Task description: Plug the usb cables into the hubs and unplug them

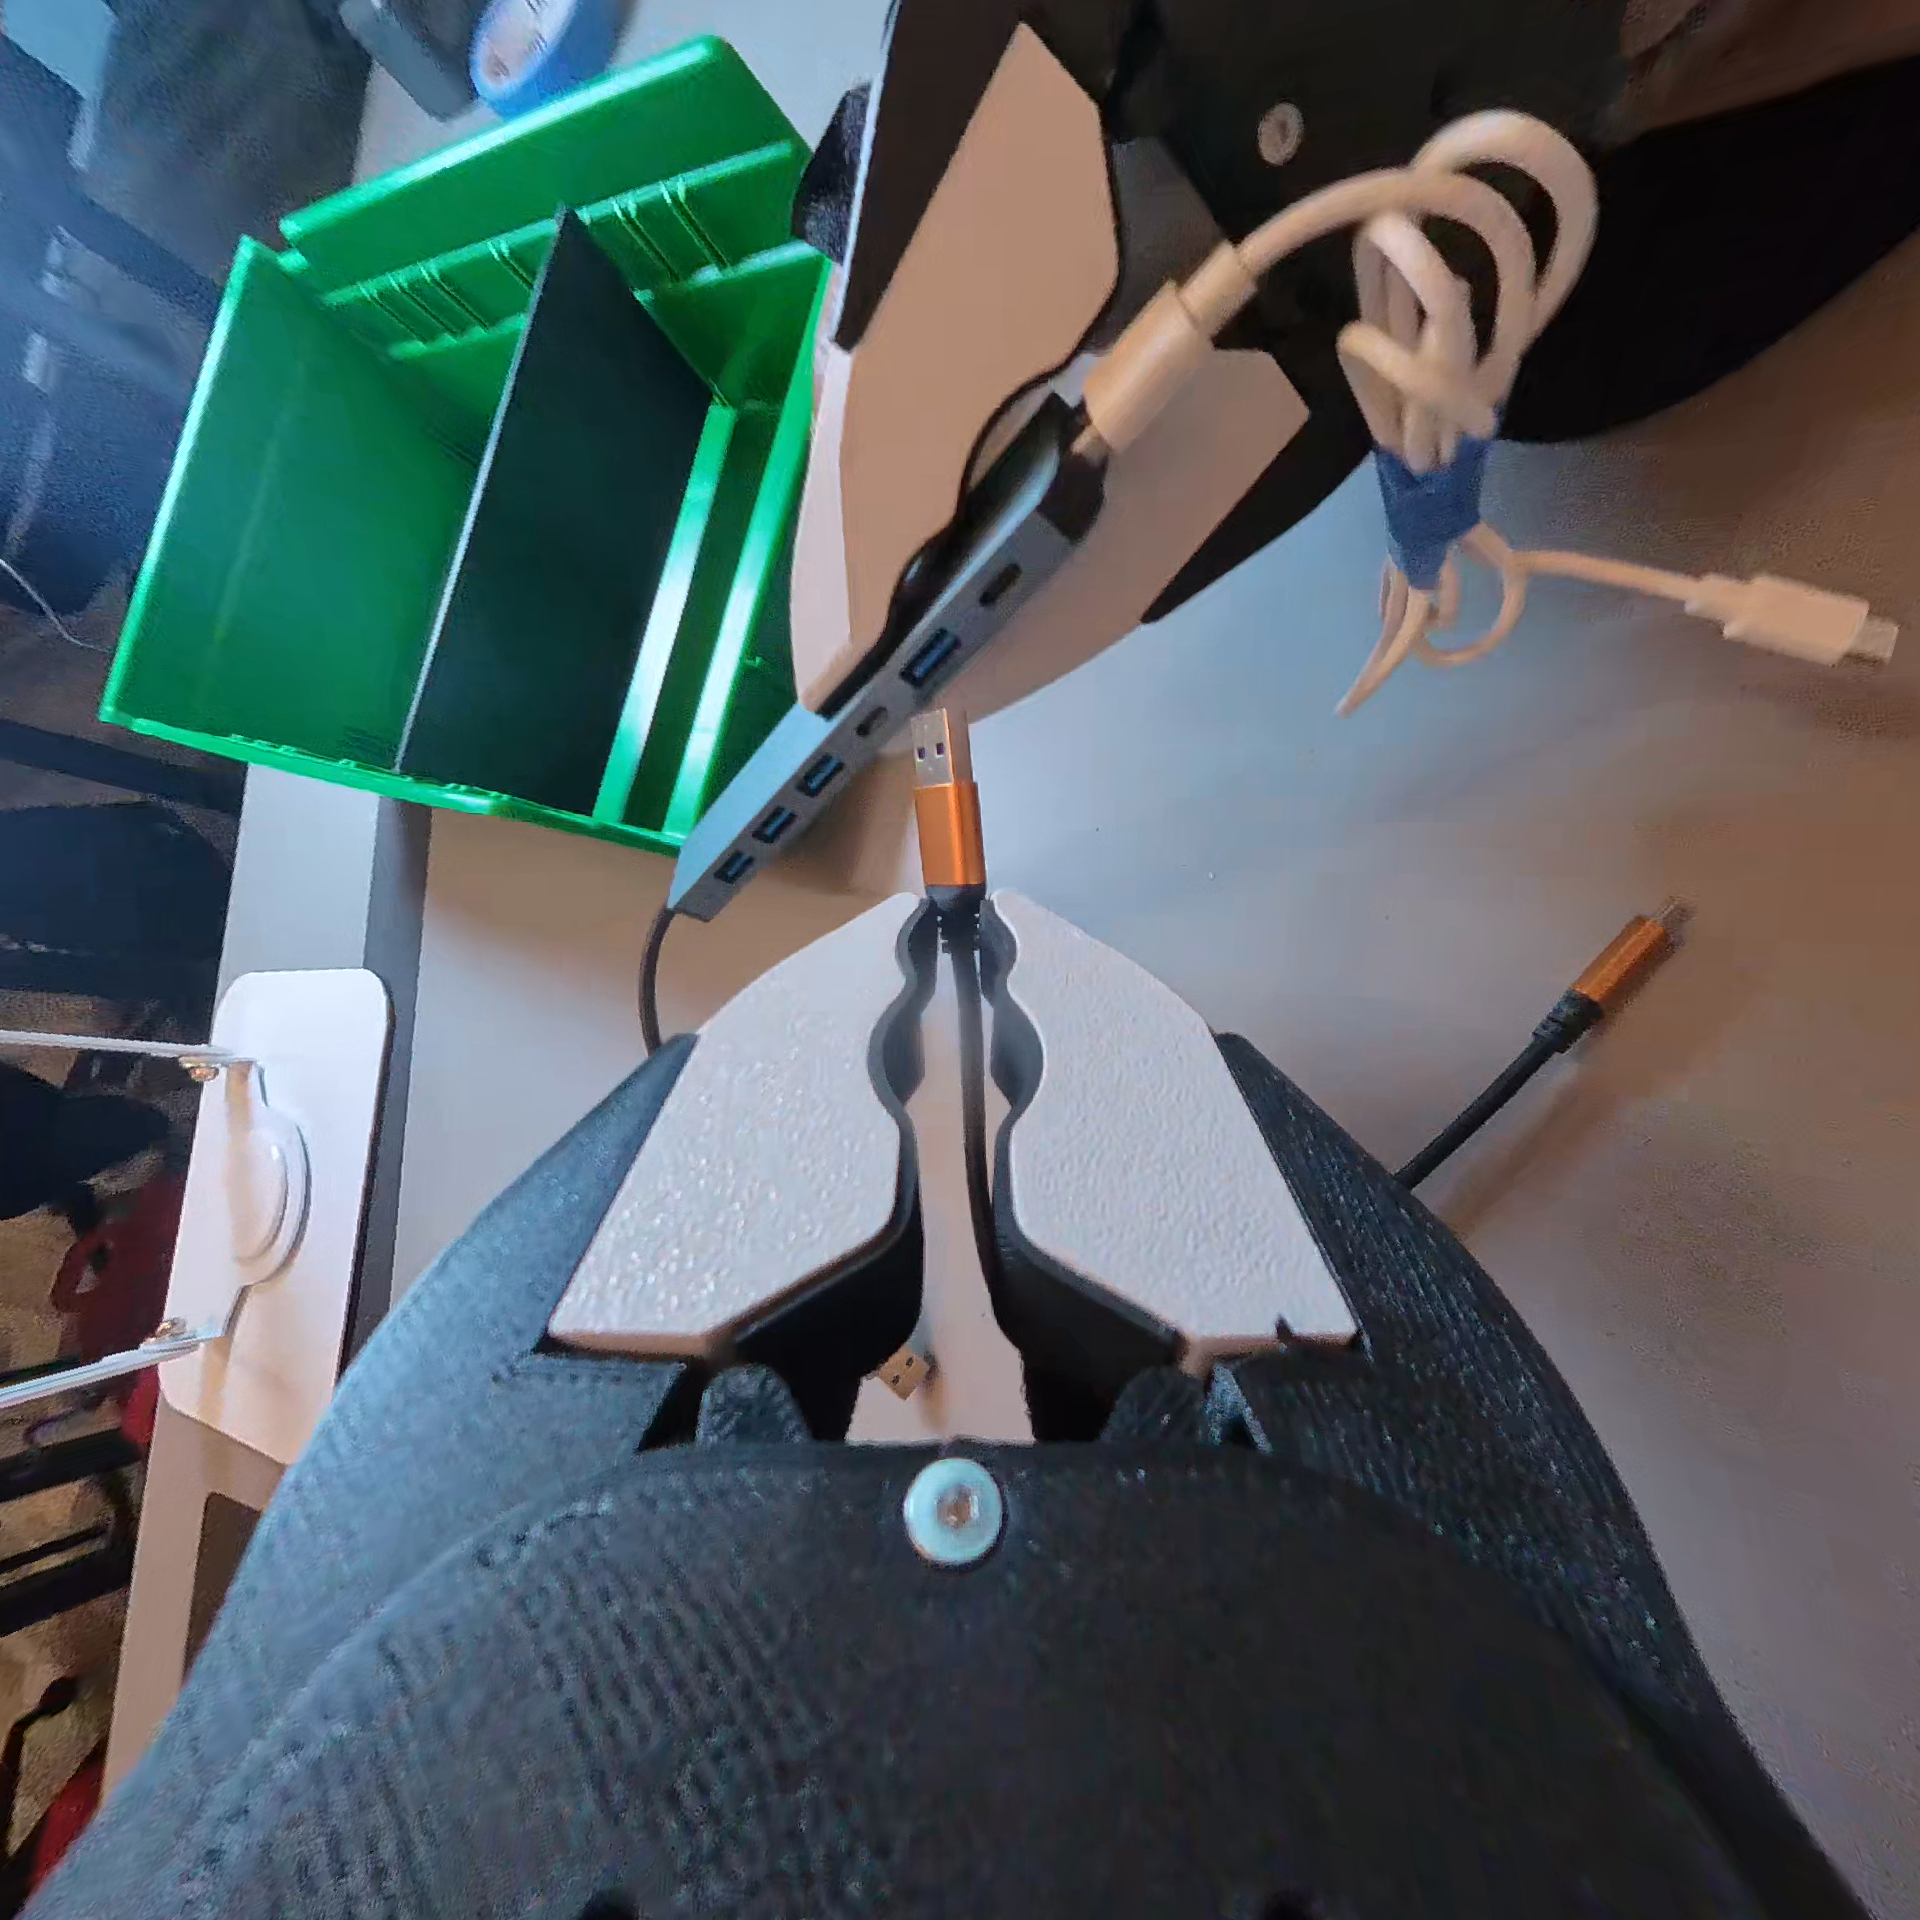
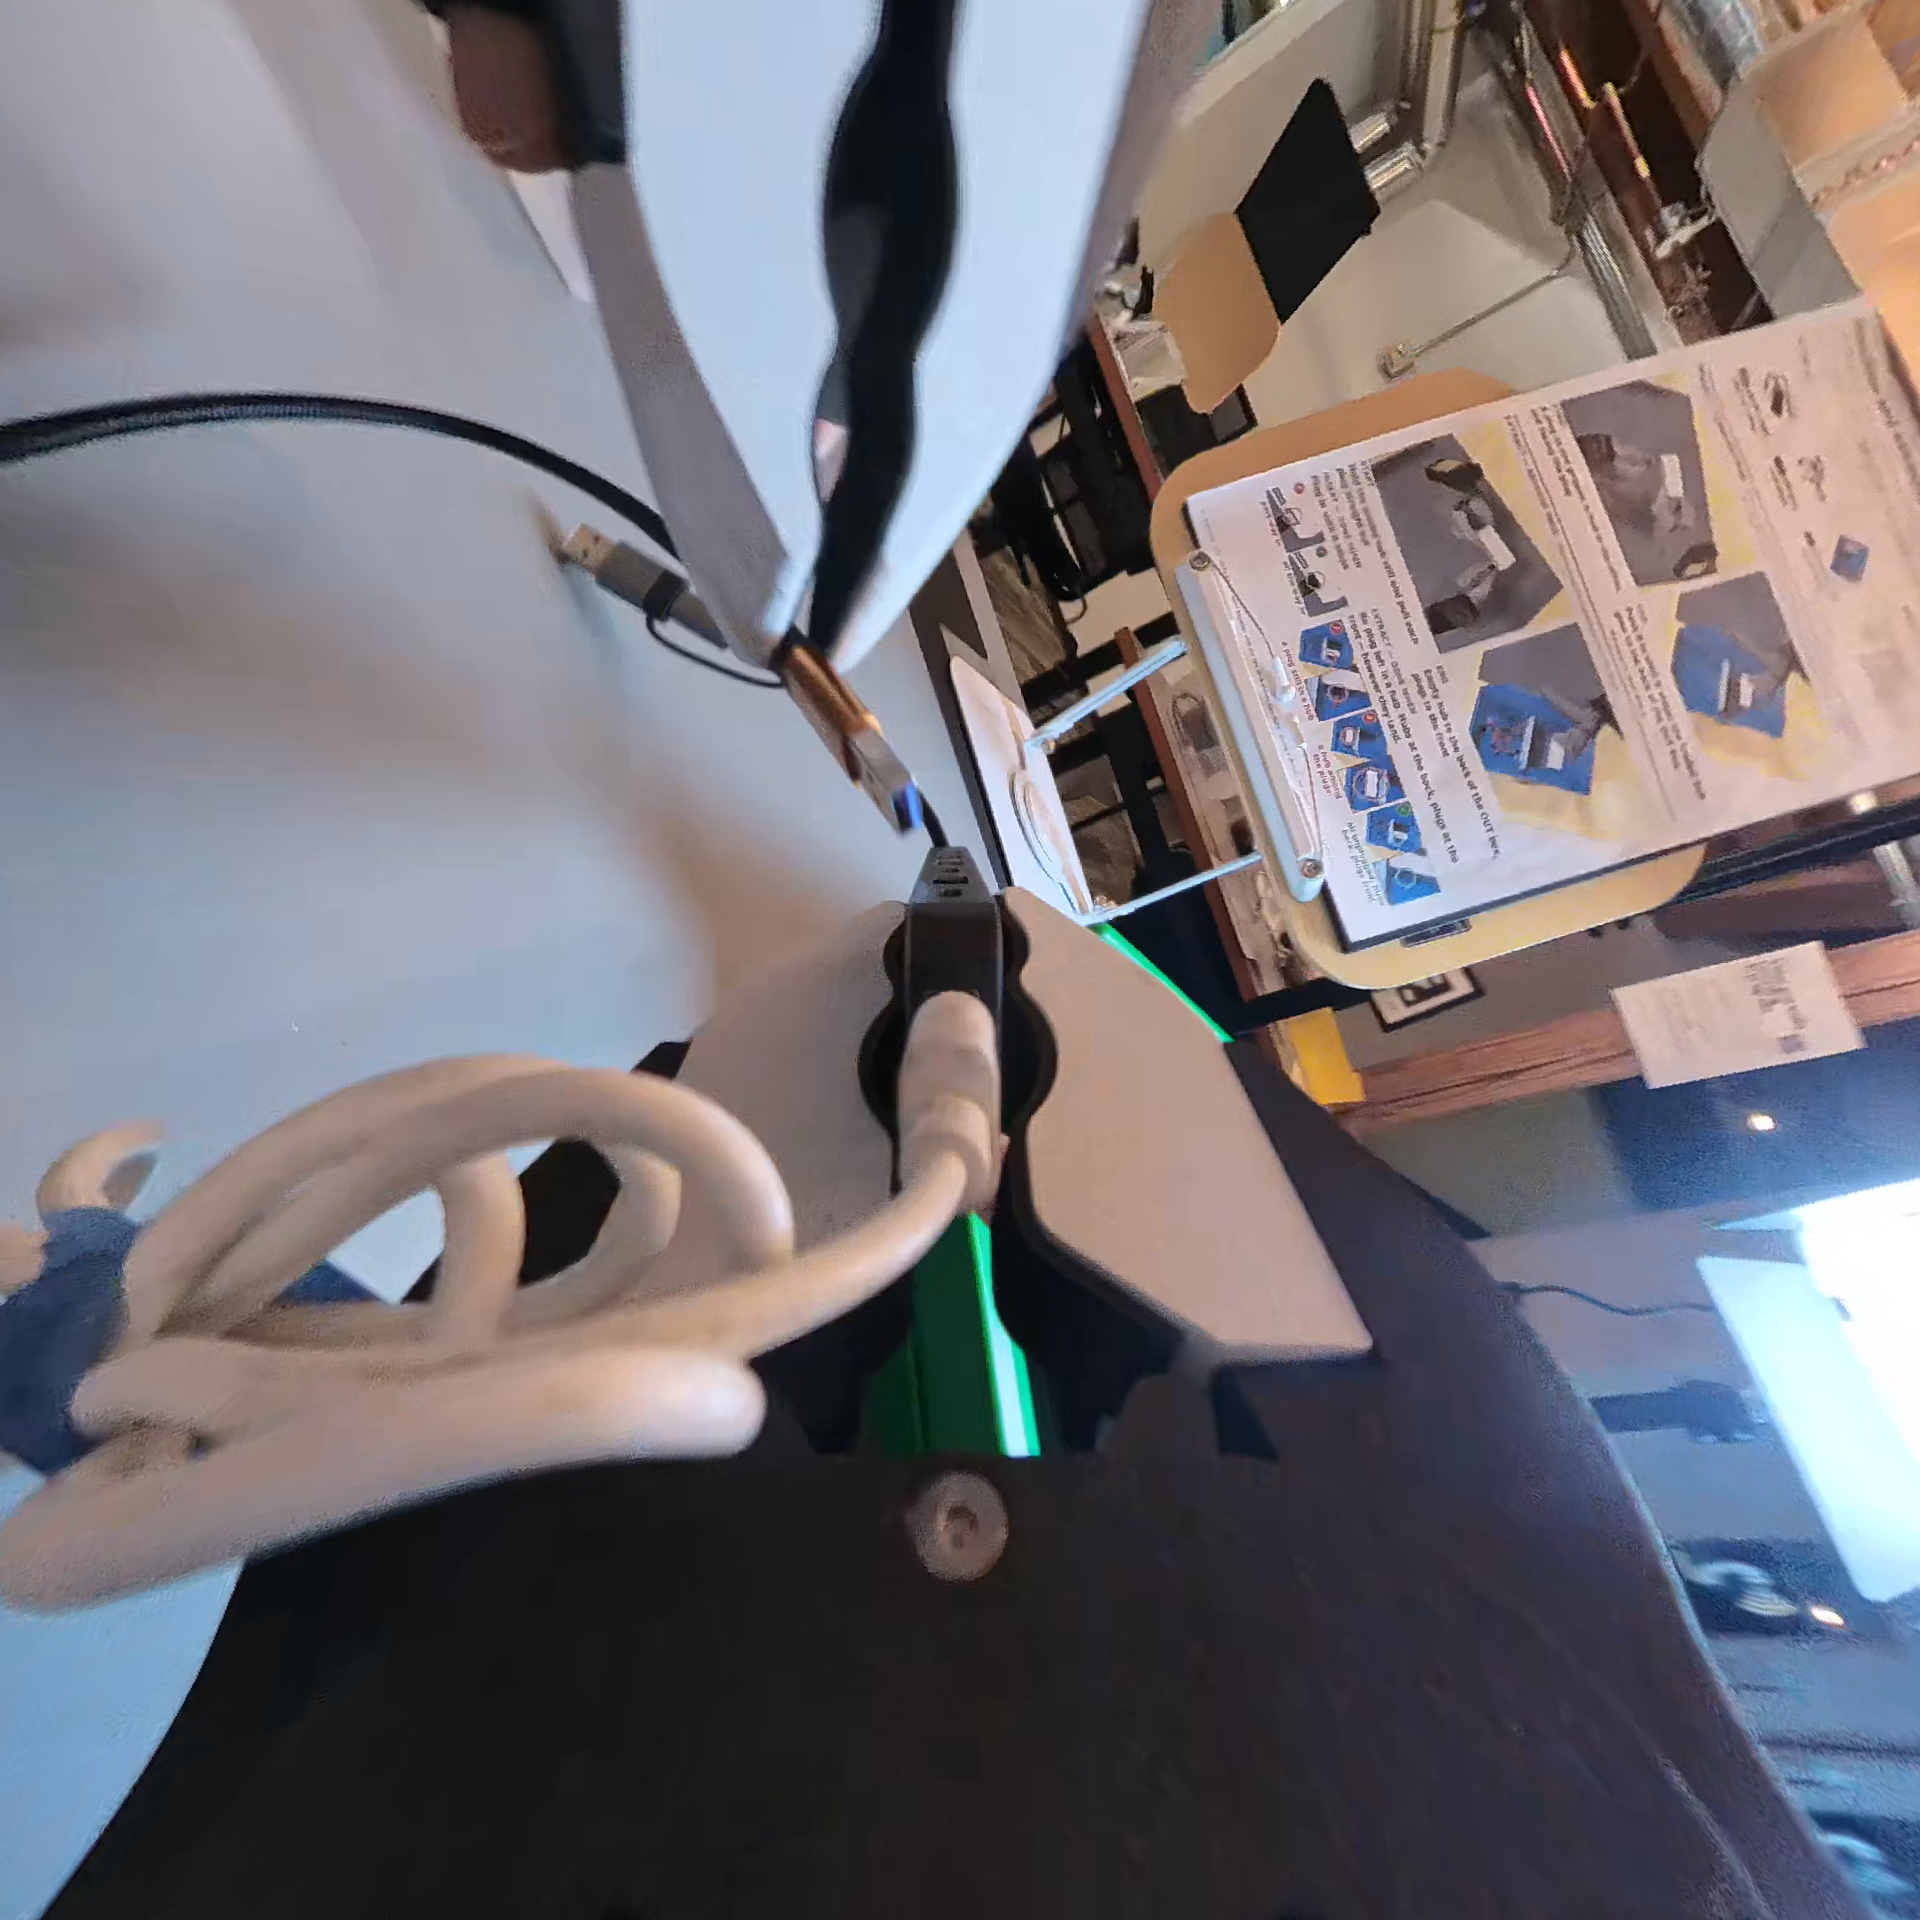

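My left gripper is shut on a black cable just behind its orange USB plug, which points forward. The plug's metal tip sits just short of the port side of a grey hub and is not inserted. My right gripper is shut on that hub and holds it above the table. A white cable, coiled and bound with a blue tie, is plugged into the hub's end. In the right wrist view the orange plug shows beyond the hub, in the left gripper.
A green divided bin stands on the table to the left. A second orange plug lies on the table at right, and a grey plug lies farther off. A clipboard stand with an instruction sheet stands at the table's edge. One gripper's finger ends stand about 5 centimetres off the other's.
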### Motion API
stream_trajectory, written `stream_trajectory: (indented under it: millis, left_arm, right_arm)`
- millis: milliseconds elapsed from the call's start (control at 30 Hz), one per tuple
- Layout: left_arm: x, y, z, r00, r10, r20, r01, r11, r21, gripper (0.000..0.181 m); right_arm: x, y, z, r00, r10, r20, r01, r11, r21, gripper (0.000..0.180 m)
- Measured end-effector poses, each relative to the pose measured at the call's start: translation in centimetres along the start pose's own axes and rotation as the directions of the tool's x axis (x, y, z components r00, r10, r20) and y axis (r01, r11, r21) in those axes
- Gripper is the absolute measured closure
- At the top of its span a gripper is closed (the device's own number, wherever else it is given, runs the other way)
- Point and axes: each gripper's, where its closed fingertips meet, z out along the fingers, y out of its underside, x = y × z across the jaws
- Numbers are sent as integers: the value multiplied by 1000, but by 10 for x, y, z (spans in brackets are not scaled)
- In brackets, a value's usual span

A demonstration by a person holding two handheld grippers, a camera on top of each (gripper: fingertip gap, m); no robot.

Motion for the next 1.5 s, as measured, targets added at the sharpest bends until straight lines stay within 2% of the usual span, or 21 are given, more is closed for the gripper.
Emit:
stream_trajectory:
  millis: [167, 467, 733, 1033, 1133, 1300, 1367, 1433, 1500]
  left_arm:
    - [1, 5, 11, 998, 57, -26, -60, 991, -123, 173]
    - [6, 17, 15, 992, 109, -68, -125, 931, -342, 173]
    - [4, 22, 16, 997, 51, -55, -71, 871, -486, 173]
    - [7, 32, 19, 990, 123, -71, -141, 791, -595, 174]
    - [10, 31, 24, 991, 90, -101, -132, 817, -561, 174]
    - [14, 21, 28, 989, 19, -150, -68, 941, -331, 174]
    - [20, 23, 27, 974, -66, -215, 16, 974, -227, 173]
    - [31, 29, 26, 931, -178, -318, 132, 978, -162, 162]
    - [33, 37, 29, 890, -277, -362, 248, 961, -125, 153]
  right_arm:
    - [-11, 9, 6, 989, -147, 7, 147, 985, -90, 169]
    - [-25, 19, 15, 961, -270, 55, 276, 938, -212, 167]
    - [-24, 22, 16, 952, -304, 44, 302, 900, -313, 167]
    - [-29, 21, 18, 949, -309, 61, 309, 876, -371, 169]
    - [-28, 23, 17, 950, -308, 56, 307, 877, -369, 168]
    - [-28, 31, 16, 955, -288, 72, 295, 888, -354, 168]
    - [-30, 33, 16, 953, -291, 82, 301, 893, -333, 167]
    - [-32, 35, 16, 954, -281, 99, 298, 902, -311, 168]
    - [-32, 36, 16, 954, -280, 105, 298, 912, -281, 168]
